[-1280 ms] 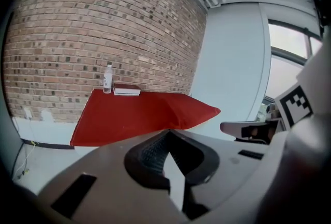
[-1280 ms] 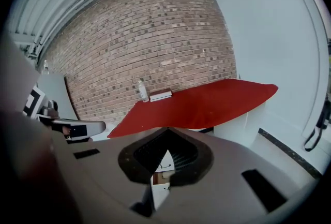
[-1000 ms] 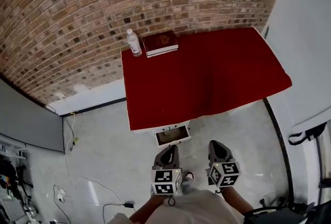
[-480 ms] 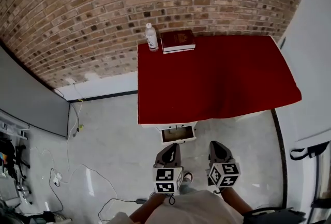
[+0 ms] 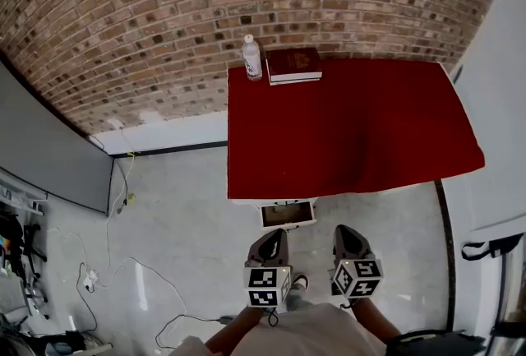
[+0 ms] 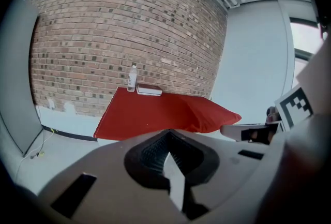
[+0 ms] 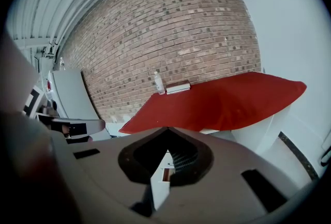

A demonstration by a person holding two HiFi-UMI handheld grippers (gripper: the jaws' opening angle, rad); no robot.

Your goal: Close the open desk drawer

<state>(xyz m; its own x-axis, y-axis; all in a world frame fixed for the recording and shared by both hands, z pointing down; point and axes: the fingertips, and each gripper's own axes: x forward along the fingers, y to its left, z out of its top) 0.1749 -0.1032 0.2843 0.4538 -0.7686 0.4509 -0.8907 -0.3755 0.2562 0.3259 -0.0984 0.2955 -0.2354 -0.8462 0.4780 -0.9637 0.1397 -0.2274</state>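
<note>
Head view: desk covered with a red cloth (image 5: 353, 124) stands against a brown brick wall (image 5: 205, 9). The small white open desk drawer (image 5: 288, 214) sticks out from under the near-left edge of the cloth, its brownish inside showing, pulled toward the person. Nothing touches it.

Left gripper (image 5: 269, 235), grey with a marker cube, is held low, close to the person's body, just short of the drawer front and slightly left of it. Right gripper (image 5: 345, 231) is beside it, to the right of the drawer, also apart from it.

Left gripper view: left gripper (image 6: 168, 132) clenched, tips meeting at a point, nothing held. Right gripper view: right gripper (image 7: 166, 130) clenched too, tips together, empty.

Clear plastic water bottle (image 5: 252, 57) stands upright at the far-left corner of the desk, with a dark red hardcover book (image 5: 294, 65) lying flat just beside it on the right. Both also show in the left gripper view, bottle (image 6: 132, 78) and book (image 6: 149, 90).

Pale grey floor (image 5: 181, 214) in front of the desk, with thin loose cables (image 5: 115, 280) at the left. A grey flat panel (image 5: 41, 157) leans at the far left.
</note>
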